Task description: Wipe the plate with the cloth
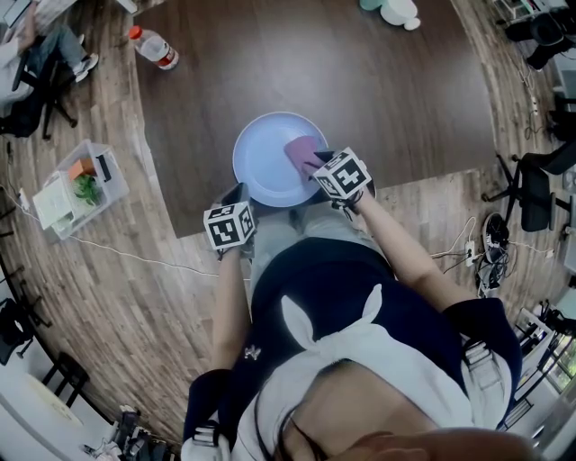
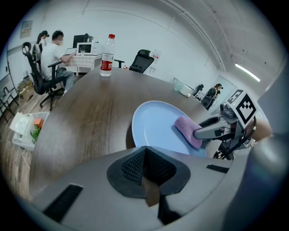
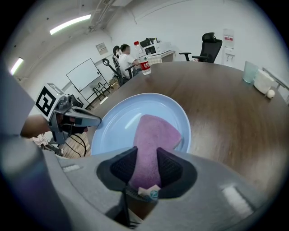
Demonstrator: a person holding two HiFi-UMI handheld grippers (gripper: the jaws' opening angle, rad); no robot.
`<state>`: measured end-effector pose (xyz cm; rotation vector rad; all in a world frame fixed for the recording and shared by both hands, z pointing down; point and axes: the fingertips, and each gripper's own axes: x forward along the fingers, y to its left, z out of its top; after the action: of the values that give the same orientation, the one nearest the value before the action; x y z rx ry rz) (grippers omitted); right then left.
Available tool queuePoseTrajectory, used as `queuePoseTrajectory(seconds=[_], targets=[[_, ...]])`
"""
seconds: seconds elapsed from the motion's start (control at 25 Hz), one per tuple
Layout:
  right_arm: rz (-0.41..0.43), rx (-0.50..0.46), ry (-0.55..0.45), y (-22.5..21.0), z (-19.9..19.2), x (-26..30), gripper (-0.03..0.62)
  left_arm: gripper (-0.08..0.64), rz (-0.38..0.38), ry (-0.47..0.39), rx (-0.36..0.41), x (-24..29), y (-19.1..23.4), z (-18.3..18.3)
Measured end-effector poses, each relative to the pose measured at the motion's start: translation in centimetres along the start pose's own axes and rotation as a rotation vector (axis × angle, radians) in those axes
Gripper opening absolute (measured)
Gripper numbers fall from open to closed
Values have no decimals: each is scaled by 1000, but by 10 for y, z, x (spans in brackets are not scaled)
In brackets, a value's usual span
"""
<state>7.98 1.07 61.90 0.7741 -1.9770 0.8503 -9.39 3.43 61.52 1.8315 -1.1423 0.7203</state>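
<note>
A light blue plate (image 1: 265, 158) lies on the dark brown table (image 1: 360, 81), close to its near edge. A pink cloth (image 1: 301, 151) rests on the plate's right half. My right gripper (image 1: 315, 162) is shut on the cloth's near end. In the right gripper view the cloth (image 3: 156, 135) runs from between the pads out over the plate (image 3: 117, 122). My left gripper (image 1: 236, 194) sits at the plate's near-left rim. In the left gripper view its jaws stand closed right at the plate's (image 2: 156, 124) edge, and the rim itself is hidden there.
A water bottle (image 1: 153, 47) stands at the table's far left. White cups (image 1: 396, 9) sit at the far end. A clear box (image 1: 81, 185) of items lies on the wood floor to the left. Office chairs (image 1: 531, 185) and cables are on the right. People sit at a desk (image 2: 54, 54) beyond.
</note>
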Motion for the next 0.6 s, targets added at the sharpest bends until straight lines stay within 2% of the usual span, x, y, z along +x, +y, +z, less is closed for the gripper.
queuePoseTrajectory(seconds=[0.16, 0.6], targets=[[-8, 12, -4, -10, 5, -2, 127, 6, 0, 1, -3, 1, -3, 0], [-15, -36, 5, -5, 25, 13, 127, 6, 0, -11, -19, 0, -1, 0]])
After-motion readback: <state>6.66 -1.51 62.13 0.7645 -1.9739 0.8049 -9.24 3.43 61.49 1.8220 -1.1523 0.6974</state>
